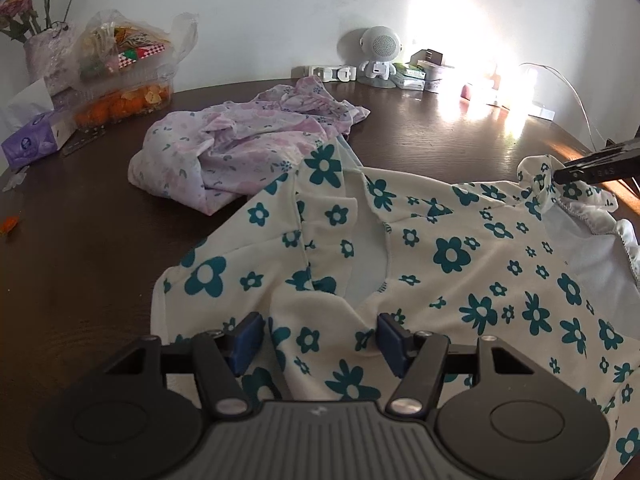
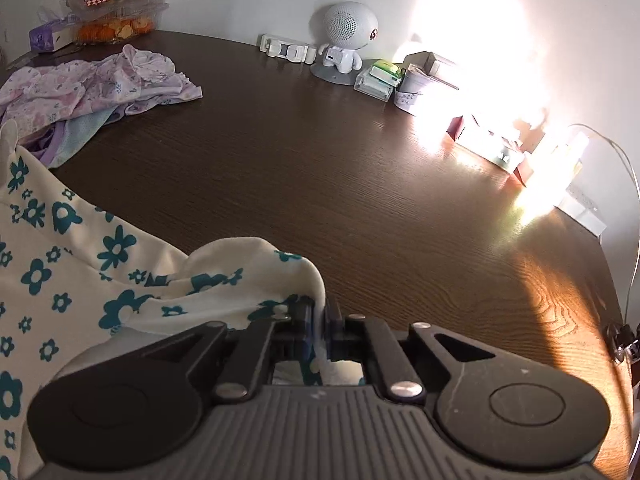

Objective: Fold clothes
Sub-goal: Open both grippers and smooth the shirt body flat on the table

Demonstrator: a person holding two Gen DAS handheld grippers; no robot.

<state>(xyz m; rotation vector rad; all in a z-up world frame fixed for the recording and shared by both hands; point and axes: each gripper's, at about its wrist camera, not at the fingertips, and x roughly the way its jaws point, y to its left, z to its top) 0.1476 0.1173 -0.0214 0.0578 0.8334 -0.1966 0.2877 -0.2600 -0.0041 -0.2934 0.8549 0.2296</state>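
Dark wood table (image 2: 360, 168) against white wall (image 1: 280, 8), sunlit.

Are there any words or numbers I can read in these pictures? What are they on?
Right gripper, seen from the left wrist camera: small pale digits on its finger, too blurred to read.
Purple tissue box: round logo, no legible words.
Snack packets in the plastic bag: print too small.
Green packets by the robot-shaped speaker: unreadable.
Nothing else carries text.
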